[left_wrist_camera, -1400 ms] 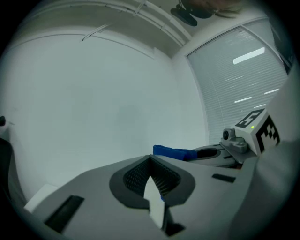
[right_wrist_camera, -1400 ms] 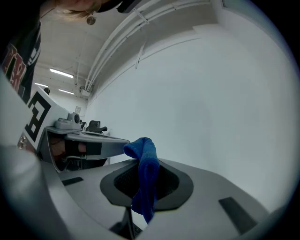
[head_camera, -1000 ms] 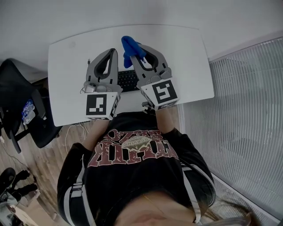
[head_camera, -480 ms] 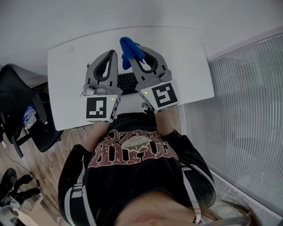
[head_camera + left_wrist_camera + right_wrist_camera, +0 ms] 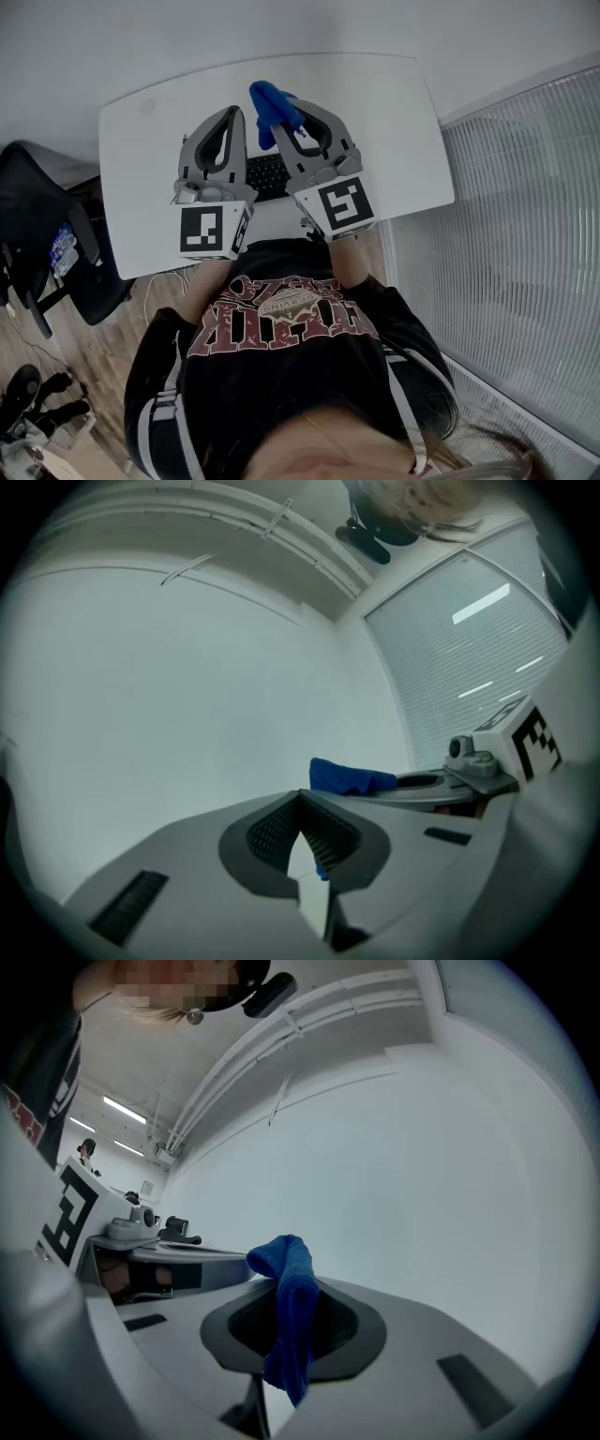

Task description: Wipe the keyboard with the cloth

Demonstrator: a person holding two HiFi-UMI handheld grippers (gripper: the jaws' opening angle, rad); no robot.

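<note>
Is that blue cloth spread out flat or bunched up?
Bunched up: the blue cloth hangs in a narrow folded strip, pinched between the jaws of the right gripper, not laid flat.

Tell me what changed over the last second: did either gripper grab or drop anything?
Very little. The left gripper and right gripper both drifted slightly to the person's left over the table, and the blue cloth went with the right one. Nothing was taken or let go: the right gripper stays shut on the cloth, and the left stays shut and empty. The keyboard has not moved.
</note>
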